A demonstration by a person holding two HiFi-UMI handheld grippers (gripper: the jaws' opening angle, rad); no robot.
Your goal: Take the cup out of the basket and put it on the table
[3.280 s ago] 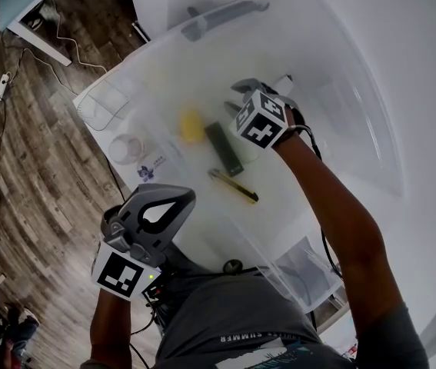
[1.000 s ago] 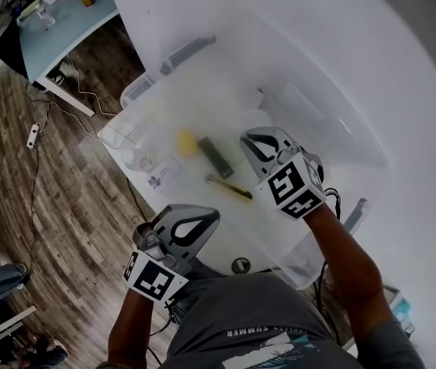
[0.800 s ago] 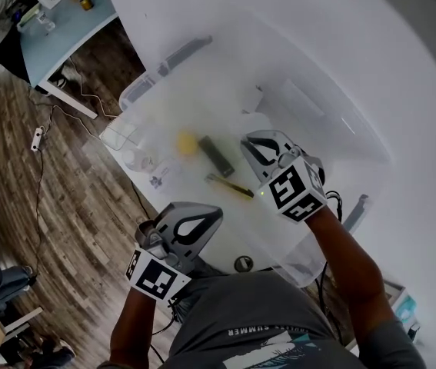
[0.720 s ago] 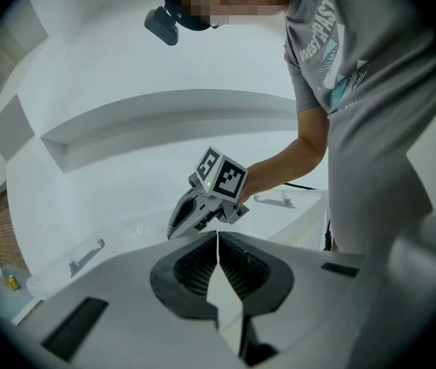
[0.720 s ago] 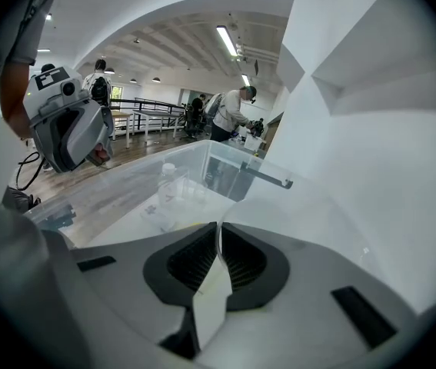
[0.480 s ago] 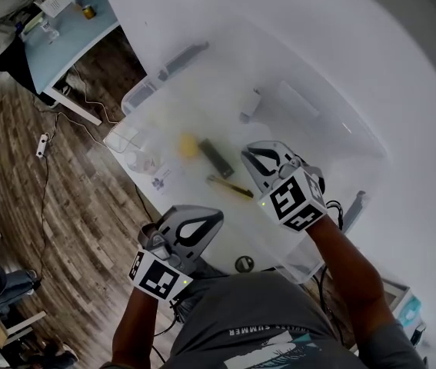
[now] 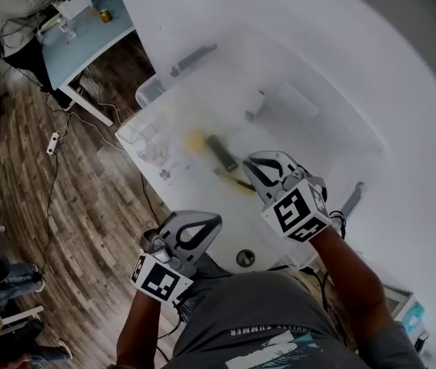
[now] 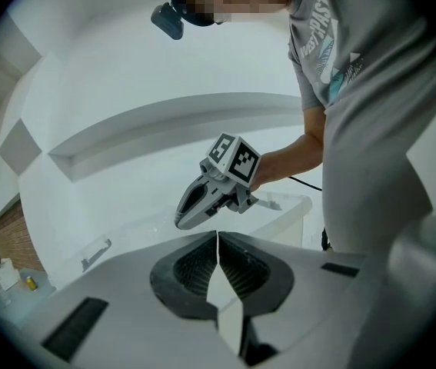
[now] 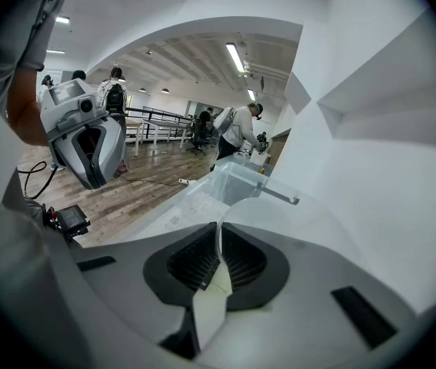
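Note:
A thin clear cup point(image 9: 257, 197) has its rim pinched between the jaws of my right gripper point(image 9: 218, 237), which is shut on it. In the head view the right gripper point(image 7: 257, 171) hangs over the near right part of the clear plastic basket point(image 7: 150, 93) on the white table point(image 7: 402, 91); the cup itself is too transparent to make out there. My left gripper point(image 7: 202, 226) hovers off the basket's near edge, close to my body. Its jaws point(image 8: 217, 246) are shut with nothing between them. The right gripper point(image 8: 181, 221) also shows in the left gripper view.
In the basket lie a yellow object point(image 7: 195, 140), a dark block point(image 7: 219, 152), a yellow-black knife point(image 7: 237, 181), a small white piece point(image 7: 254, 106) and another clear cup point(image 7: 152, 152) at its left corner. Wood floor with cables lies left; people stand at a far desk point(image 9: 241, 129).
My right gripper has pulled back from the far part of the basket toward its near right side and risen slightly. The left gripper has drifted a little to the right.

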